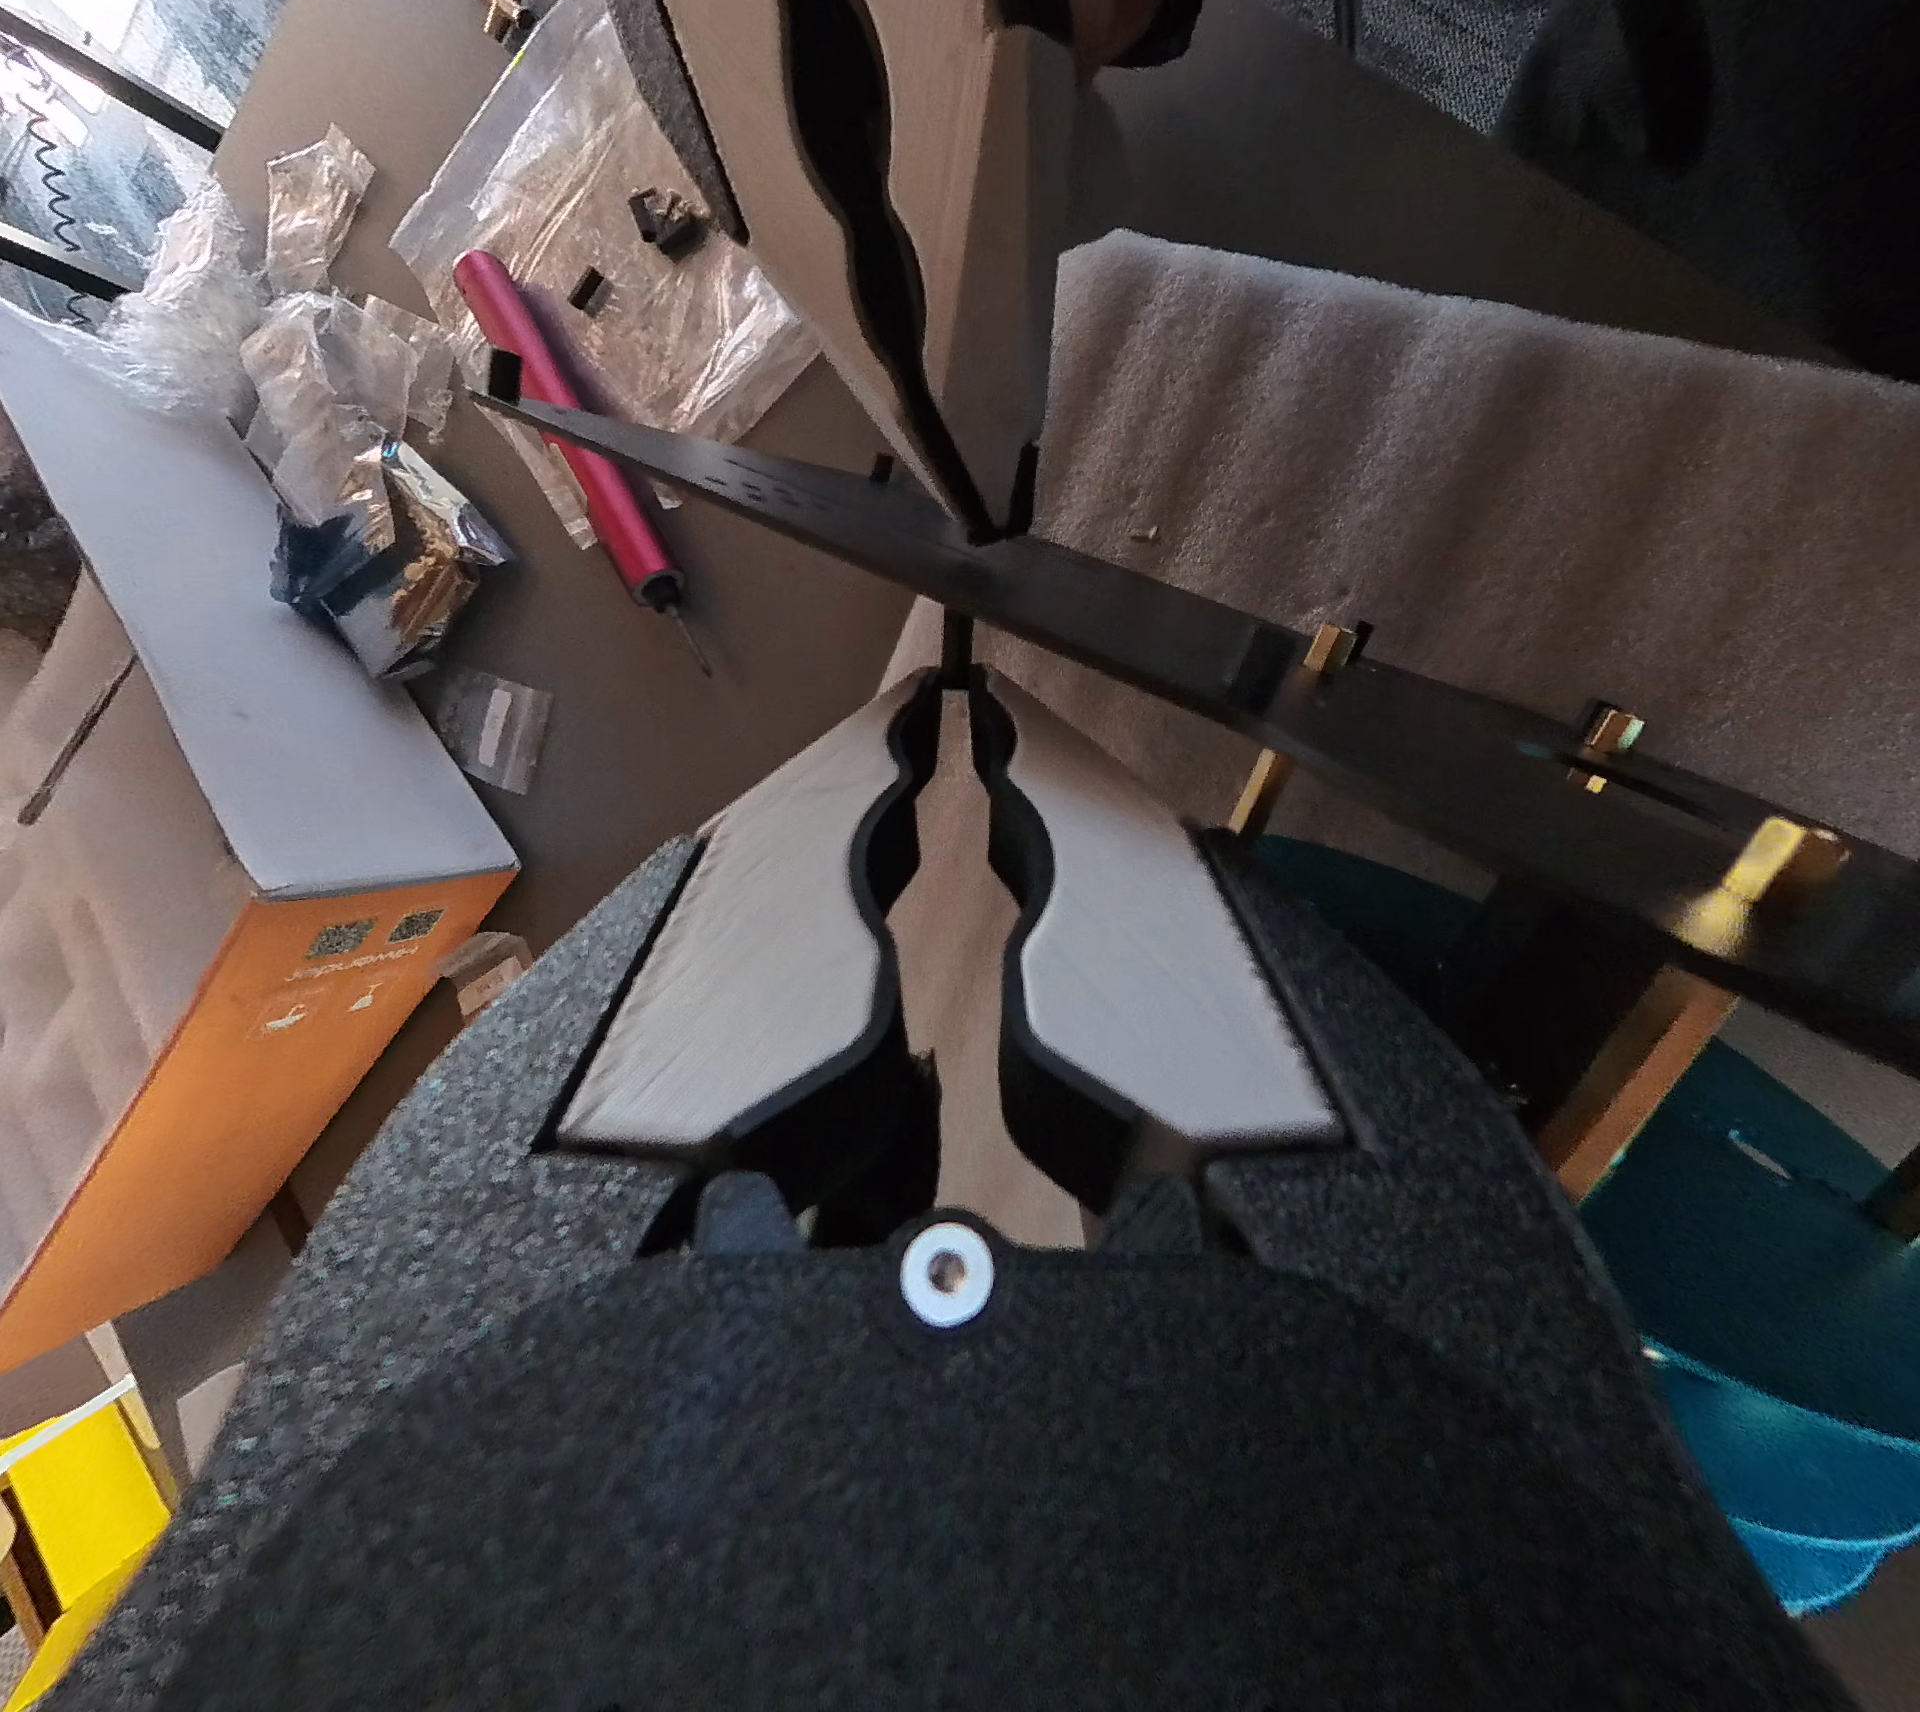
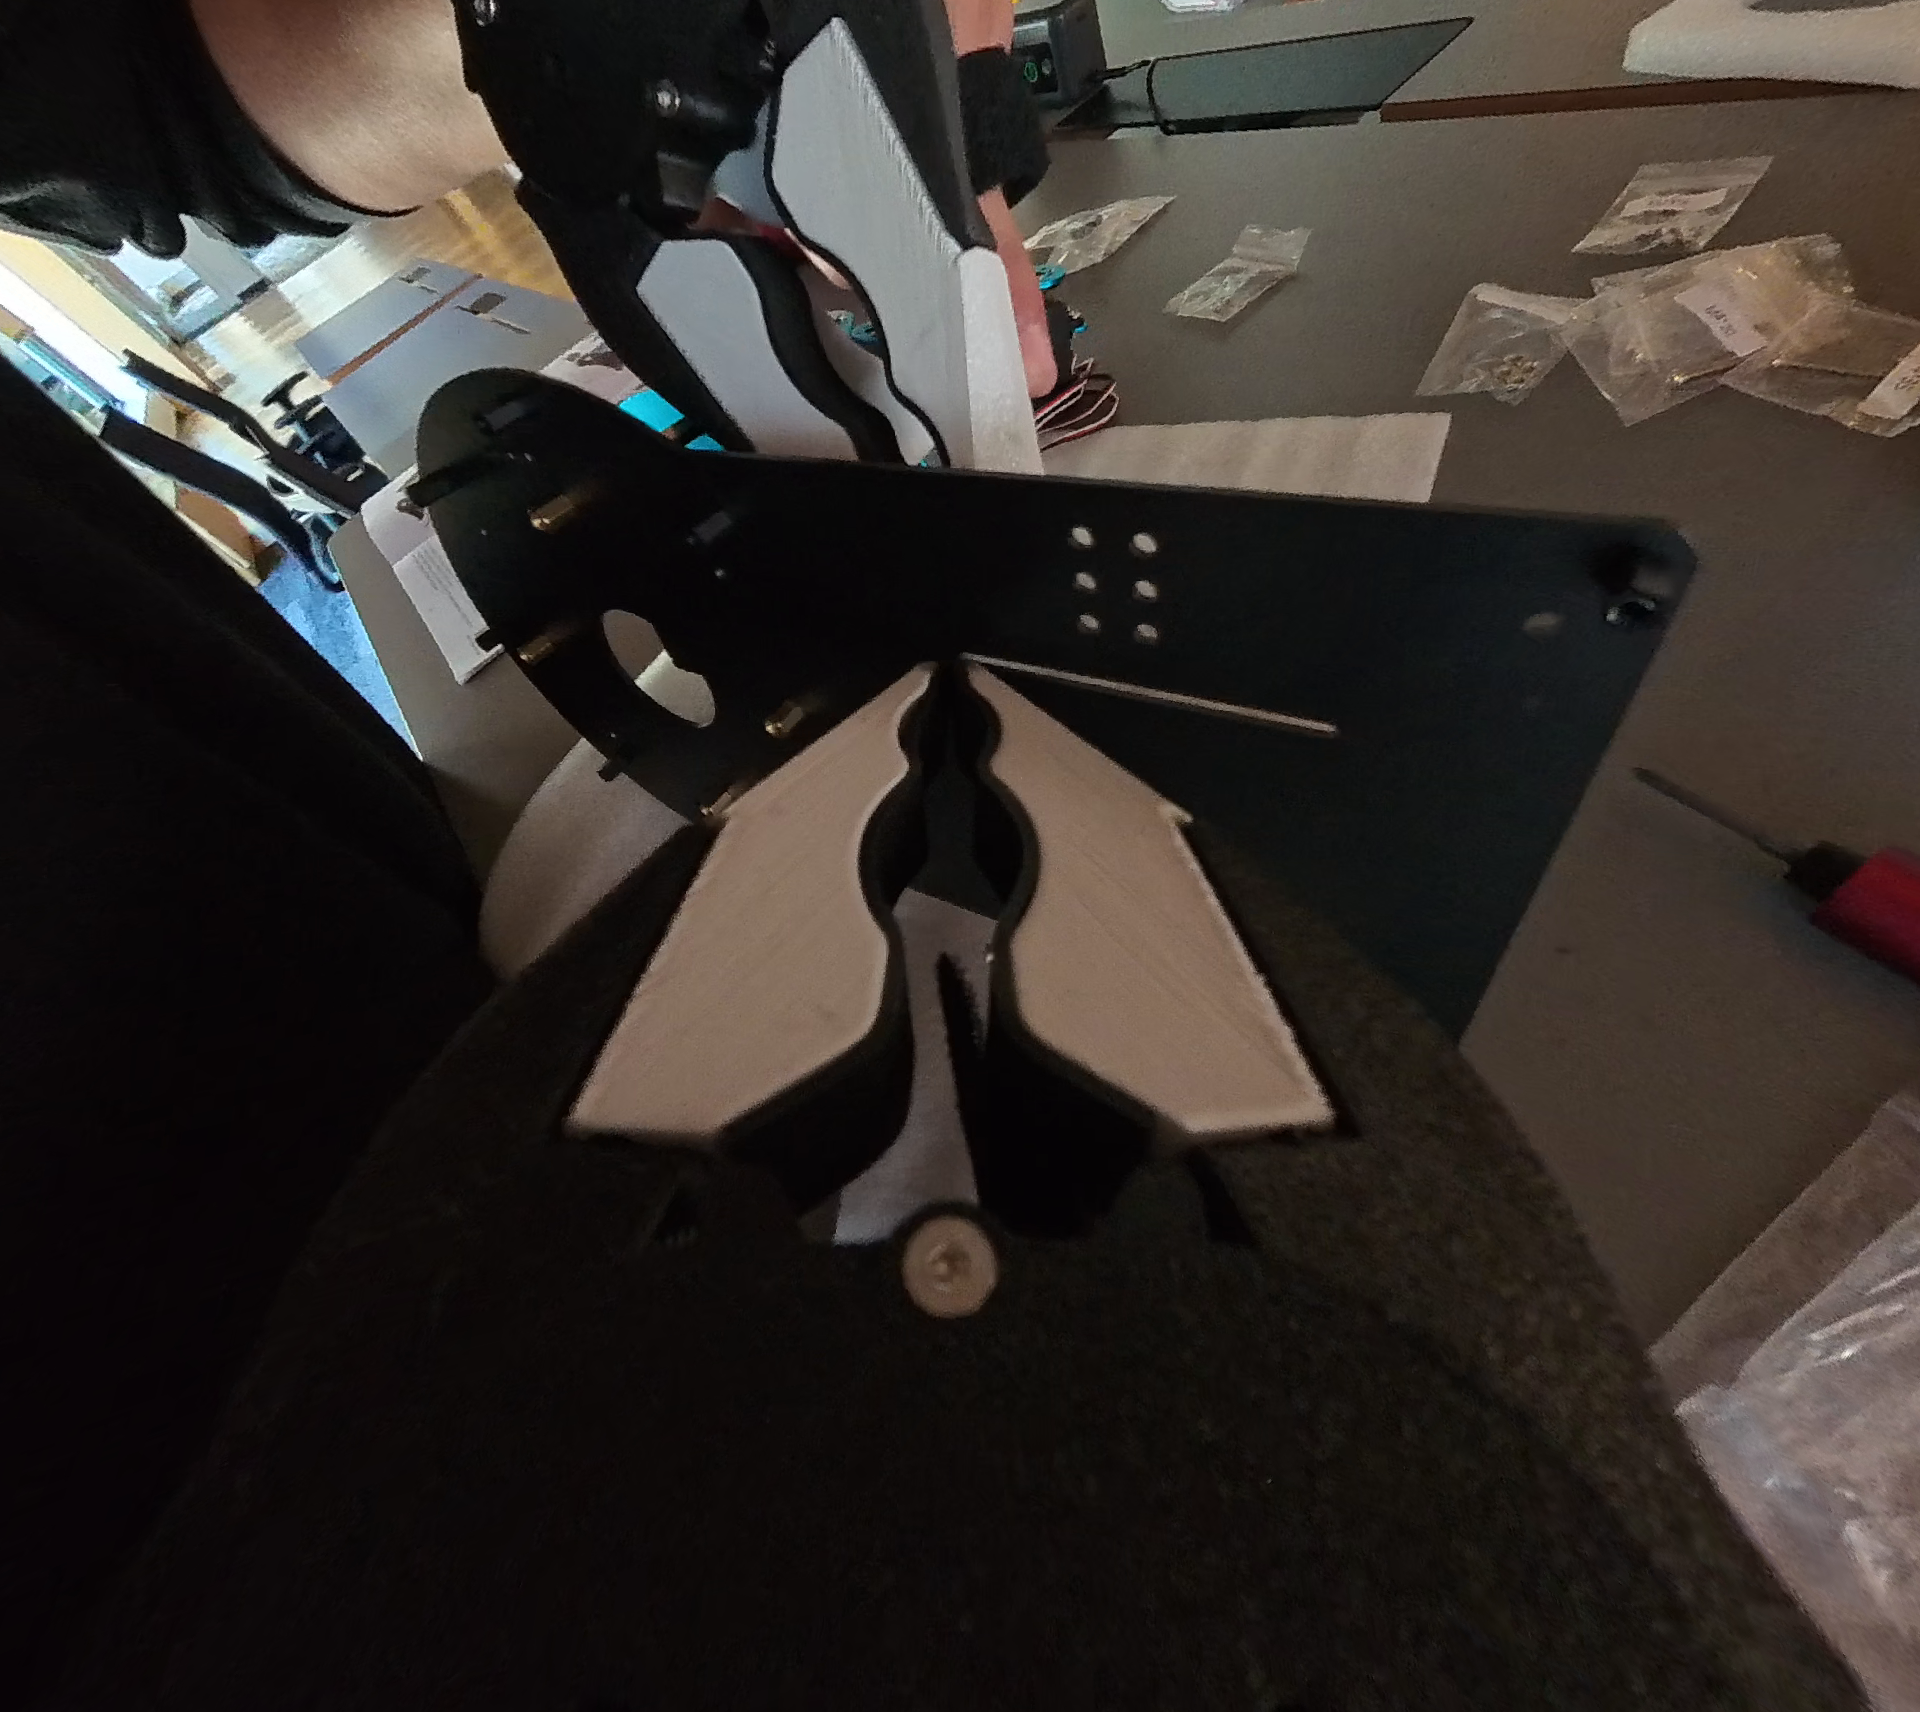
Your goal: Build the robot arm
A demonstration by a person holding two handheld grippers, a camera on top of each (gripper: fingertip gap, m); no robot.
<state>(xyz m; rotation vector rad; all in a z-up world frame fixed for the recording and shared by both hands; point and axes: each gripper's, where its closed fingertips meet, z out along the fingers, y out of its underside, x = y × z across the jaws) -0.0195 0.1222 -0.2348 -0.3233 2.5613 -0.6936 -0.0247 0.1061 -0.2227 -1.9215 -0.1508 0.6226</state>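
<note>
The right wrist view shows the black plate [image 2: 1299, 696] broadside, held above the table [image 2: 1558, 228]; the left wrist view shows it edge-on, long axis running far-left to near-right; left tool [image 1: 961, 660] and right tool [image 2: 948, 675] each pinch its edge; a red screwdriver [image 1: 566, 415] lies left.

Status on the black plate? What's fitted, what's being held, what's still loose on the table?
Fitted: several brass standoffs stand on the rounded end of the black plate.
In hand: the left gripper and right gripper each clamp the plate, from opposite edges.
Still loose: small hardware bags and the pink screwdriver lie on the table. The plate's six-hole cluster is empty.
</note>
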